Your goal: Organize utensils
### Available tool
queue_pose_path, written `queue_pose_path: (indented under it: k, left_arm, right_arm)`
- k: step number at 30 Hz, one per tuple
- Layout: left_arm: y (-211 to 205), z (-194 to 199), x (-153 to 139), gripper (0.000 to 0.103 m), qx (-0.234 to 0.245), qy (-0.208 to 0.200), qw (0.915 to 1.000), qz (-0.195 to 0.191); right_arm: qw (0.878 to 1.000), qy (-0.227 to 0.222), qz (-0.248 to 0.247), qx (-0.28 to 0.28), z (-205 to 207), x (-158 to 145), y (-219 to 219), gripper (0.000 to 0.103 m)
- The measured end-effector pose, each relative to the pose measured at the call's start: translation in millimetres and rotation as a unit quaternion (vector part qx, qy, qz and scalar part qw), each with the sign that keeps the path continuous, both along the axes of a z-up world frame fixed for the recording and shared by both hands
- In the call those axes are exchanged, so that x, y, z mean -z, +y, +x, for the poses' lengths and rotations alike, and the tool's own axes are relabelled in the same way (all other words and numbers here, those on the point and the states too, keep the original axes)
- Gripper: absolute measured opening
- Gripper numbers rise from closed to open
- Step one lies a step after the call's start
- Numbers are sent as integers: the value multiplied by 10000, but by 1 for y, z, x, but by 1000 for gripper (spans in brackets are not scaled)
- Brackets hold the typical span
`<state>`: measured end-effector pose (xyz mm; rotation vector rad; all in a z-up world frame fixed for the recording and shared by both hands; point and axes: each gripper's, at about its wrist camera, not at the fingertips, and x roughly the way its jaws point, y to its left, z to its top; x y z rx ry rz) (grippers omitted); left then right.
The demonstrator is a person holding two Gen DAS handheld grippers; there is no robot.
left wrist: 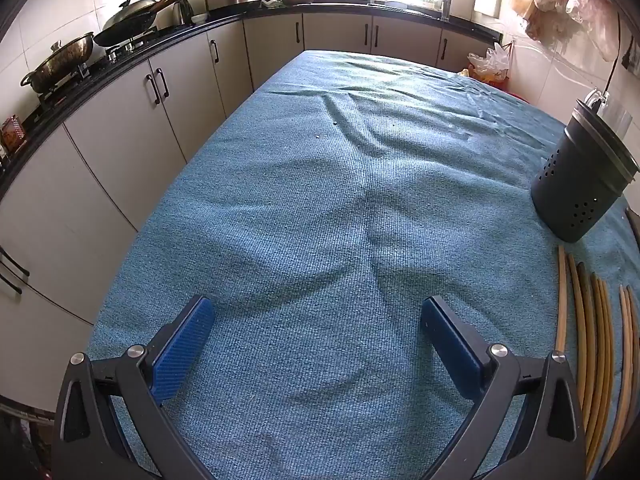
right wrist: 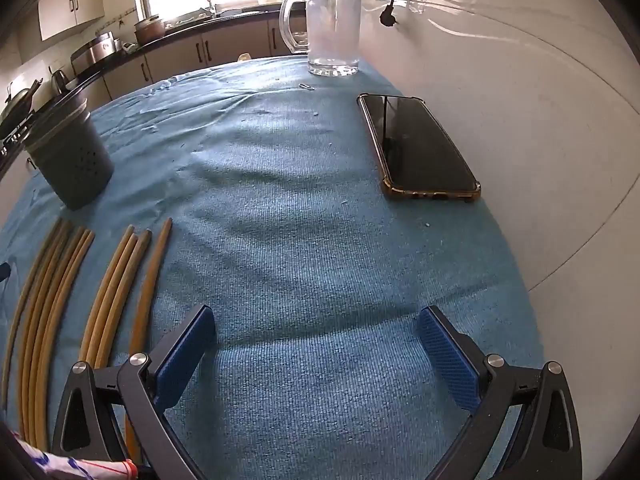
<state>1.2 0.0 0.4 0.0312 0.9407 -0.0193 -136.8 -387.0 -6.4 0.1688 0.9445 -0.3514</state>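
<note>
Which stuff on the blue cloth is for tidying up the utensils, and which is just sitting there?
For the job:
- chopsticks, lying loose in a row
- dark holder with holes, standing upright beyond them
- left gripper and right gripper, both open and empty

Just lying about:
- phone
- glass mug
- blue cloth

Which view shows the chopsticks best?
The right wrist view: the chopsticks lie in two groups left of the right gripper, tips visible. The left wrist view squeezes them against its right edge, partly behind a finger.
</note>
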Motion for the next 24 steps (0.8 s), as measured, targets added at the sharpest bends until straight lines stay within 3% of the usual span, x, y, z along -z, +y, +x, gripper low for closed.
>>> queue_pose_path:
  k: [14, 20, 24]
  left_arm:
    - [0, -9, -3, 102, -104, -76, 9999, 93]
    - [-9, -68, -54, 101, 105, -1098, 9939, -6]
    - [-16, -113, -93, 101, 205, -1798, 9835, -82]
  right_arm:
    - [9999, 89, 38, 76, -4, -2, 1, 103]
    - [9999, 126, -96, 36, -2, -4, 4, 102]
    - [9990, -232, -329, 167, -14, -20, 15, 101]
